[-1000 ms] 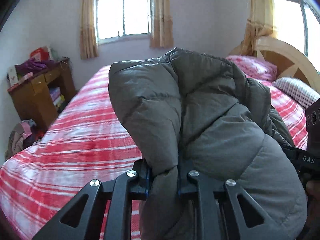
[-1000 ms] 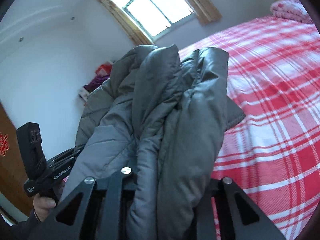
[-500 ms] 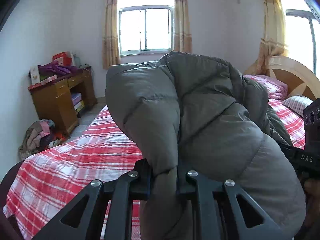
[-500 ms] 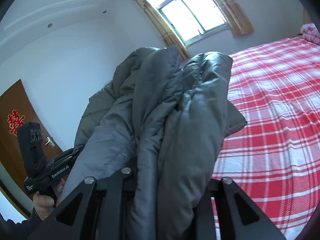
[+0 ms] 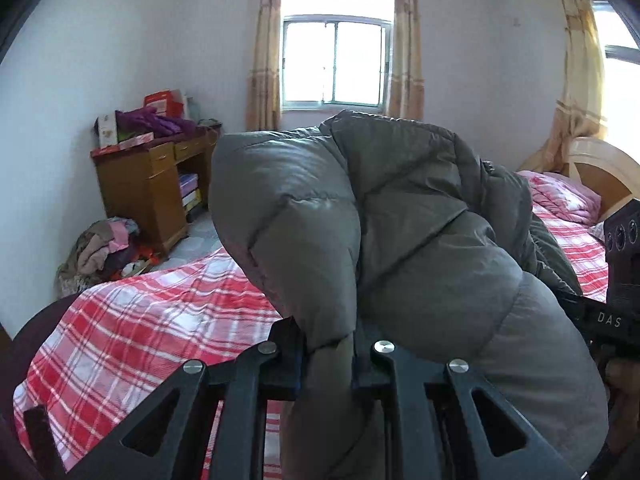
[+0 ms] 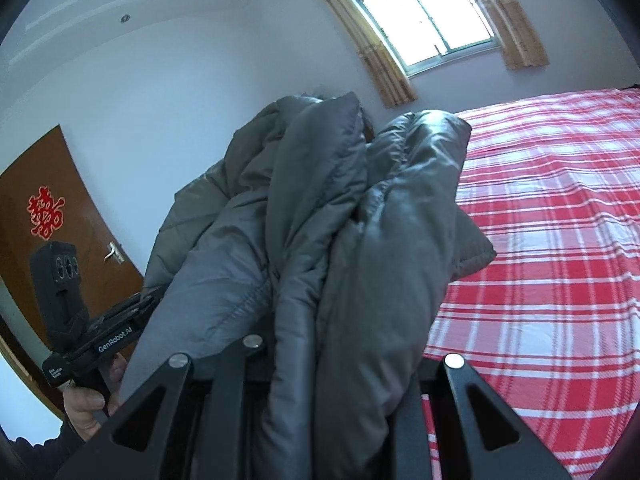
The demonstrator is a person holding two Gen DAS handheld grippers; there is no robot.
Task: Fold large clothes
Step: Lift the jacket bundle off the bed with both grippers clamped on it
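Note:
A grey quilted down jacket point(image 5: 400, 232) hangs bunched up in the air above the bed. My left gripper point(image 5: 330, 350) is shut on a fold of it, and the padded cloth bulges over both fingers. The same jacket point(image 6: 320, 240) fills the middle of the right wrist view, where my right gripper point(image 6: 344, 364) is shut on a thick bundle of its layers. The fingertips are buried in cloth. The left gripper's body point(image 6: 96, 336), held by a hand point(image 6: 86, 408), shows at the left of the right wrist view. The right gripper's body point(image 5: 616, 304) shows at the right edge of the left wrist view.
A bed with a red and white plaid sheet point(image 5: 132, 328) lies below and ahead, also wide at the right point(image 6: 560, 240). A wooden desk point(image 5: 148, 184) piled with things stands by the wall, clothes heaped point(image 5: 100, 248) on the floor beside it. A pink quilt point(image 5: 560, 196) lies by the headboard. A brown door point(image 6: 52, 216).
Both grippers have risen and drawn back with the jacket still held. More wall, window, desk and door show now, and the bed sits lower in both views.

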